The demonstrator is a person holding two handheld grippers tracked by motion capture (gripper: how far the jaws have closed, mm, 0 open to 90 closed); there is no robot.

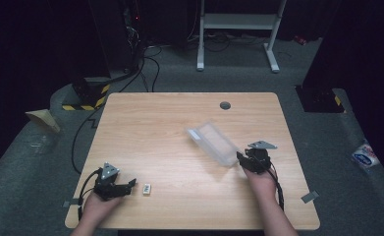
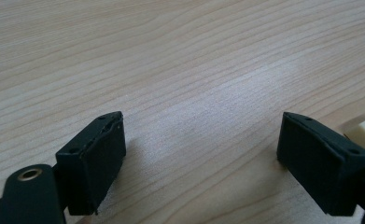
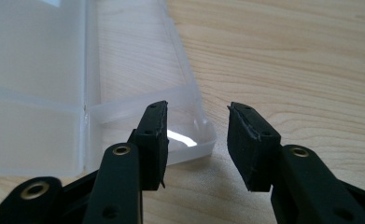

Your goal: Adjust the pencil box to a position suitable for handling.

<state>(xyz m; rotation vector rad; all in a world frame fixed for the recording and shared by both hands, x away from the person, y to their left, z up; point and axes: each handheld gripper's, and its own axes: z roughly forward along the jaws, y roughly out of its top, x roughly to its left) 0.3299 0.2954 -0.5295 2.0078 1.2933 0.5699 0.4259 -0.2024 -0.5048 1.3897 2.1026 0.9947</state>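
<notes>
Two grippers, both released: our left gripper (image 1: 130, 186) sits beside the small white block (image 1: 147, 189); our right gripper (image 1: 242, 158) should straddle the clear box's (image 1: 214, 141) near wall squarely before clenching.

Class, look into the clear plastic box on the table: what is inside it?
The clear plastic box lies open; through its compartments shows only the wooden table. A white label sits at its far end. The right gripper covers part of the near corner, so that part cannot be checked.
</notes>
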